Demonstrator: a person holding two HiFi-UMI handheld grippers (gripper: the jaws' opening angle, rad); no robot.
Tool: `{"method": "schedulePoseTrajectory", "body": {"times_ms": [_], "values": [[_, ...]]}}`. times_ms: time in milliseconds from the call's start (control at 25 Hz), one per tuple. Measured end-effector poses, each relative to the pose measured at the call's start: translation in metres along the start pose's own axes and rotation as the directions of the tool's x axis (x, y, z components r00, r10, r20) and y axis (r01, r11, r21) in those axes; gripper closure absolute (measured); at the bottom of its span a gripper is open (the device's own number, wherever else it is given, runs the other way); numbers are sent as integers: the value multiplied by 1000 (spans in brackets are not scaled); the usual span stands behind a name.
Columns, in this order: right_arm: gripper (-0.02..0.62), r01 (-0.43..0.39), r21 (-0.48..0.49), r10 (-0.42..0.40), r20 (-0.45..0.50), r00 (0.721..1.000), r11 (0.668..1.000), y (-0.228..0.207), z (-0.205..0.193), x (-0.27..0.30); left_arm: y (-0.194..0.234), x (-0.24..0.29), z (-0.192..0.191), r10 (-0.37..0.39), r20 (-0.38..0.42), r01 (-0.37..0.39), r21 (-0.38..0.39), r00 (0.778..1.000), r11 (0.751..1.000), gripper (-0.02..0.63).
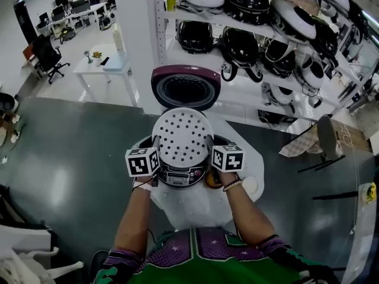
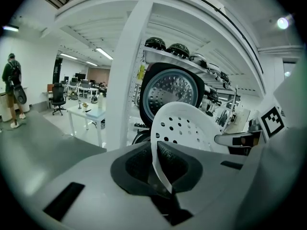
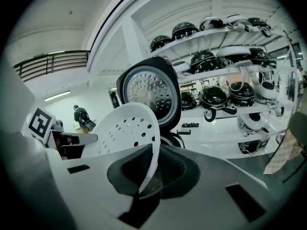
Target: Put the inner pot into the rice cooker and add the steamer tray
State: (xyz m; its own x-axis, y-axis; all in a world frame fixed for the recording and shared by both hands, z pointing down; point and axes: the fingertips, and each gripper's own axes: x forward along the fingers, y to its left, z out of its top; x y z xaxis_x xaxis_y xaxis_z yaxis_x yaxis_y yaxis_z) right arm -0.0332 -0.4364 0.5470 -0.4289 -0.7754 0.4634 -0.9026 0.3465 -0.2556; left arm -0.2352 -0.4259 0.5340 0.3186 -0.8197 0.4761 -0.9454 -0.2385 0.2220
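White perforated steamer tray (image 1: 182, 136) held over the open rice cooker (image 1: 180, 177), round, no long axis, holed face turned upward, left rim clamped by left gripper (image 1: 156, 160), right rim clamped by right gripper (image 1: 211, 158), lid (image 1: 185, 87) raised at far side.

I see the round white hole-dotted steamer tray (image 1: 182, 136) sitting right above the open rice cooker (image 1: 179, 177), its purple-rimmed lid (image 1: 185, 87) upright behind

Dark glossy floor (image 1: 65, 170), white shelving (image 1: 237, 93), perhaps desks (image 1: 80, 7) beyond
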Motion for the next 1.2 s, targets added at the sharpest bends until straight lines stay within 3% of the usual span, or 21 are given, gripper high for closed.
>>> {"method": "schedulePoseTrajectory", "body": {"times_ms": [600, 880, 1200], "values": [[548, 18, 15, -15, -152, 988, 1000, -24, -24, 43, 15, 50, -35, 24, -167, -28, -22, 986, 999, 555], [529, 12, -49, -21, -173, 985, 999, -24, -31, 54, 22, 57, -39, 87, -189, -75, 70, 978, 995, 538], [488, 76, -145, -95, -130, 987, 987, -33, -29, 54, 31, 63, -37, 160, -162, -119, 240, 974, 964, 469]]}}
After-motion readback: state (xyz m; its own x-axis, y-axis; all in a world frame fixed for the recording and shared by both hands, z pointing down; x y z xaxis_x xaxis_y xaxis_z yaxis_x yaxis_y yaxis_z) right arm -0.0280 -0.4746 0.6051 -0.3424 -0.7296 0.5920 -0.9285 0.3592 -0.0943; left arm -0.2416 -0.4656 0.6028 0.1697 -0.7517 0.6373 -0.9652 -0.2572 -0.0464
